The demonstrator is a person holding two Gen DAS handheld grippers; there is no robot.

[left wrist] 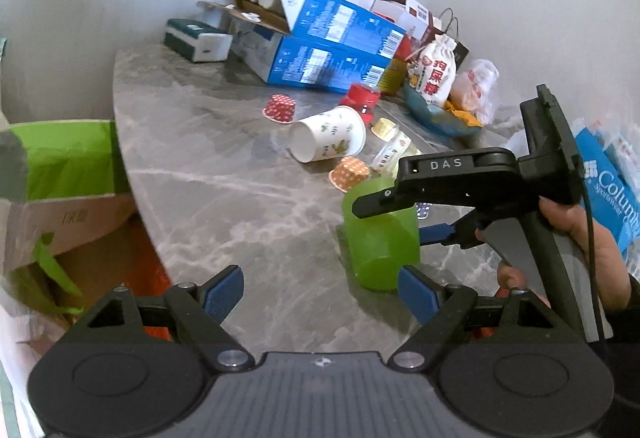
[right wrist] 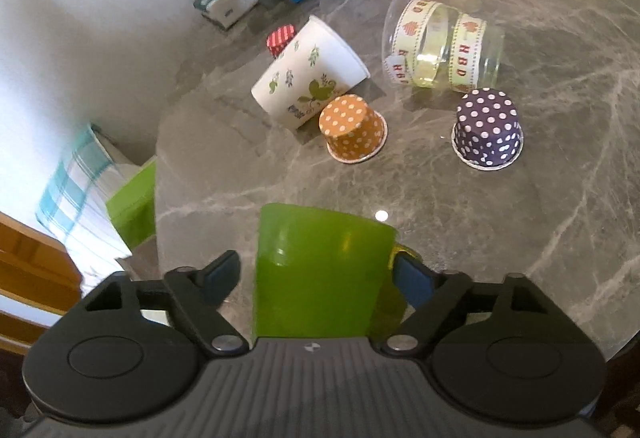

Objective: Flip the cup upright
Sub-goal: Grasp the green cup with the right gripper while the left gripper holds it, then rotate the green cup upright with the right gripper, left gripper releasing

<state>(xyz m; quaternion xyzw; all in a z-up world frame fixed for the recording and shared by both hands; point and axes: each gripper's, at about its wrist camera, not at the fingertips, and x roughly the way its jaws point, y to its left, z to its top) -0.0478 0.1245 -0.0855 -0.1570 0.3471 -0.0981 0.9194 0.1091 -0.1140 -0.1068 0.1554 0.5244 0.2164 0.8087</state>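
Your right gripper [right wrist: 316, 276] sits spread around the green cup [right wrist: 320, 274], which stands mouth-down on the grey marble table [right wrist: 520, 222]; contact is unclear. Your left gripper [left wrist: 322, 290] hangs apart just beside it, holding nothing.

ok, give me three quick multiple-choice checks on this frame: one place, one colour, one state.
1. Where is the green cup?
A) between the right gripper's fingers
B) on the floor
C) on a chair

2. What colour is the dotted small cup nearest the clear jar?
A) pink
B) purple
C) black

3. The white paper cup is:
A) upright
B) crushed flat
C) lying on its side

Answers:
1 A: a finger sits on either side of it.
2 B: it is purple with white dots.
3 C: its wall rests on the table and its mouth faces sideways.
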